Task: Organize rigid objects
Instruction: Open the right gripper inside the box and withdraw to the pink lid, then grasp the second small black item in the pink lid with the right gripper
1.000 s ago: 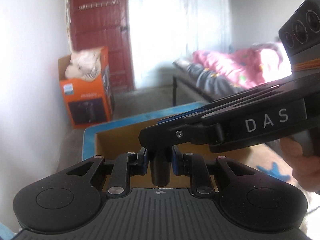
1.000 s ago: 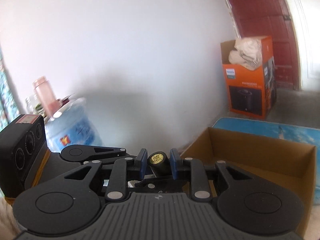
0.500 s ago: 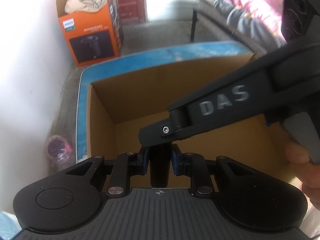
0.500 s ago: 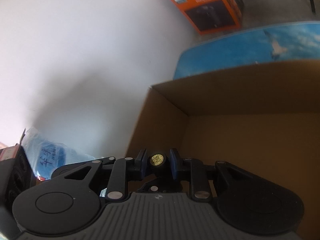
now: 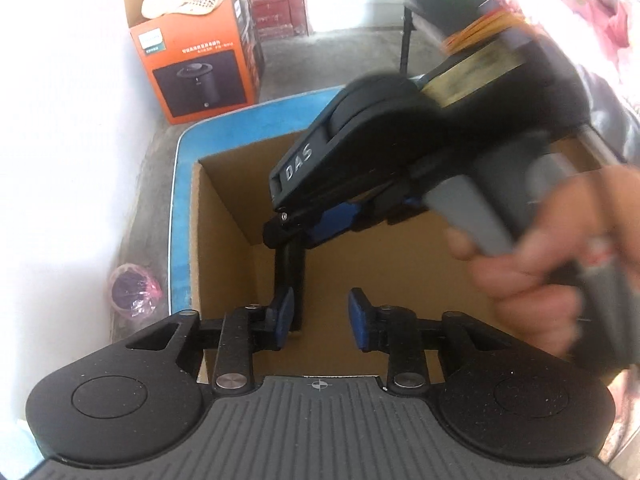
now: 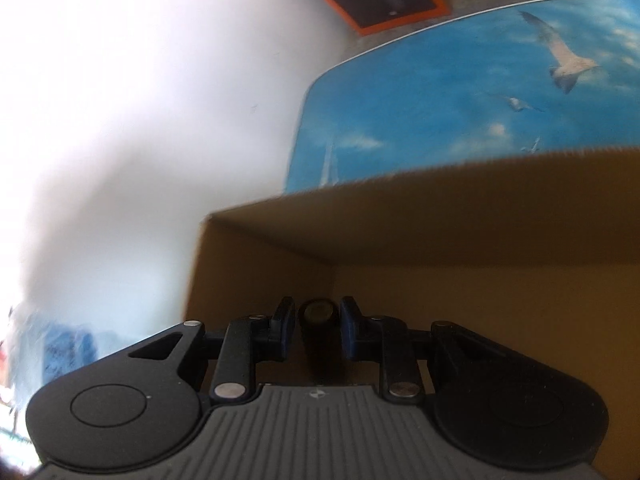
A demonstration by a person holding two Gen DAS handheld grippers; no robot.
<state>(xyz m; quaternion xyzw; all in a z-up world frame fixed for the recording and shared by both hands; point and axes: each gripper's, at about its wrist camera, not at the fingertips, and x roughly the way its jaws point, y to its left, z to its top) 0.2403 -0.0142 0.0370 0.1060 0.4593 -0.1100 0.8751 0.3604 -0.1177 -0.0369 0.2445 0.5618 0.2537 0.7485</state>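
Black cylinder (image 5: 289, 276), frame centre over box (image 5: 224, 216): right tool (image 5: 298, 232) clamped it, left tool (image 5: 320, 318) opening, clear; best lowered to box floor before release.

"DAS" stands in white letters on the side of the right tongs (image 5: 316, 232).
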